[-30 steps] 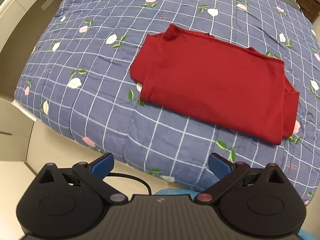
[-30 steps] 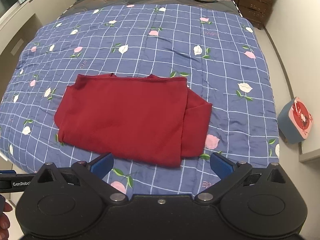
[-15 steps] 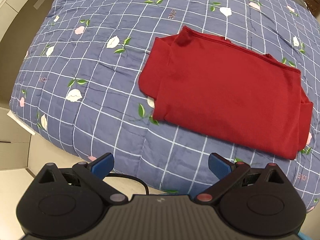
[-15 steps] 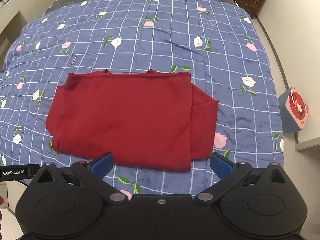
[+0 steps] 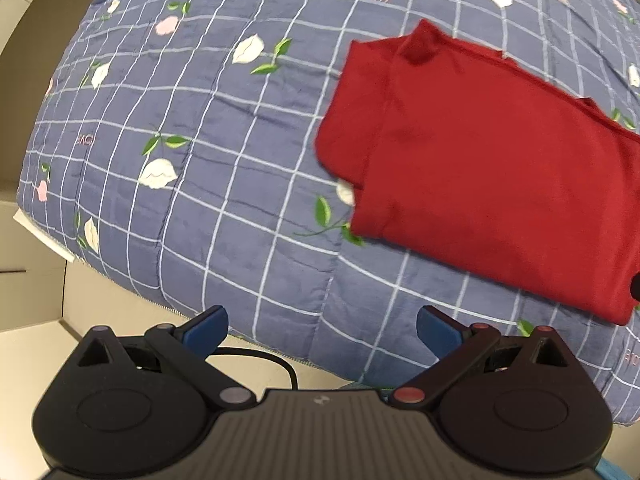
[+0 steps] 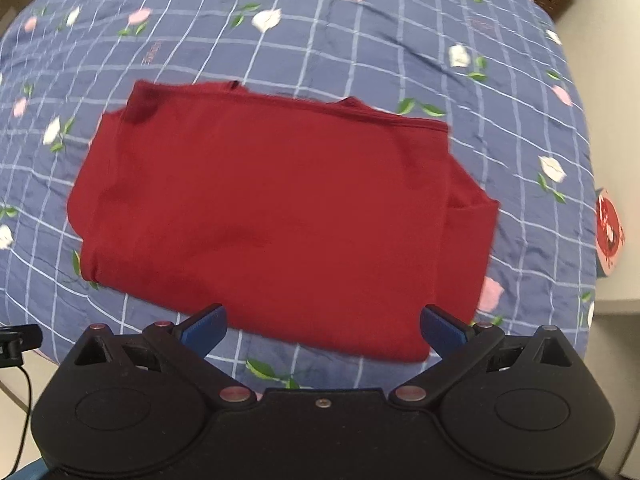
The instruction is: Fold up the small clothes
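Red garment [image 6: 272, 216] lies folded flat on the blue checked quilt [image 5: 208, 184] — a rough rectangle, with a flap sticking out at its right end. Both claws are spread wide and hold nothing: the right gripper [image 6: 323, 324] hovers at the garment's near edge, the left gripper [image 5: 322, 326] above the quilt's near edge, left of the cloth.
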{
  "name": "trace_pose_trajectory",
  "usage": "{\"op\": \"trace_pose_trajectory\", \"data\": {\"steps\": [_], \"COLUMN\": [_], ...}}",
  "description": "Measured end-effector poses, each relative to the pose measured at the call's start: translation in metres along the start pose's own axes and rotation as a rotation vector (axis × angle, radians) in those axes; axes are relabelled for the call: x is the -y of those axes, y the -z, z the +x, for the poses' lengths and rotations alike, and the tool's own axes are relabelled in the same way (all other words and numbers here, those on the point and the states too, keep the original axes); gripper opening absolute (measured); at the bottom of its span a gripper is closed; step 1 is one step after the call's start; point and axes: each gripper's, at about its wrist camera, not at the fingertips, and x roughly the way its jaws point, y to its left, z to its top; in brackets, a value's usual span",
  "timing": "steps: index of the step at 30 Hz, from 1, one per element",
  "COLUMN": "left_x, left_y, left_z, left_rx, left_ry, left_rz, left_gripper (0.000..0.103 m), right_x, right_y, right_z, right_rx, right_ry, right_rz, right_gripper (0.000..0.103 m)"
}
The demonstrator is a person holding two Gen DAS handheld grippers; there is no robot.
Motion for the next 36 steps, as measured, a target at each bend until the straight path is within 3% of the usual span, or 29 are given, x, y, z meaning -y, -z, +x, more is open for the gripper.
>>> {"op": "trace_pose_trajectory", "data": {"steps": [5, 14, 20, 27, 36], "left_x": [-0.010, -0.018, -0.019, -0.016, -0.010], "left_y": [-0.009, -0.025, -0.032, -0.032, -0.034], "left_z": [0.018, 0.036, 0.043, 0.046, 0.051], "left_rx": [-0.033, -0.050, -0.048, -0.050, -0.054], "left_ry": [-0.013, -0.028, -0.028, -0.032, -0.042], "left_rz": [-0.001, -0.005, -0.009, 0.022, 0.060], "left_gripper": [0.102, 0.102, 0.102, 0.102, 0.102], "right_x": [-0.022, -0.038, -0.042, -0.046, -0.050], "right_y": [-0.016, -0.038, -0.043, -0.042, -0.022], "right_z": [0.017, 0.058, 0.077, 0.098, 0.139], "right_rx": [-0.019, -0.053, -0.016, -0.013, -0.077], "right_ry": [0.012, 0.026, 0.042, 0.058, 0.074], "right_rz": [-0.055, -0.031, -0.055, -0.068, -0.093], "right_gripper": [0.102, 0.102, 0.102, 0.102, 0.102]}}
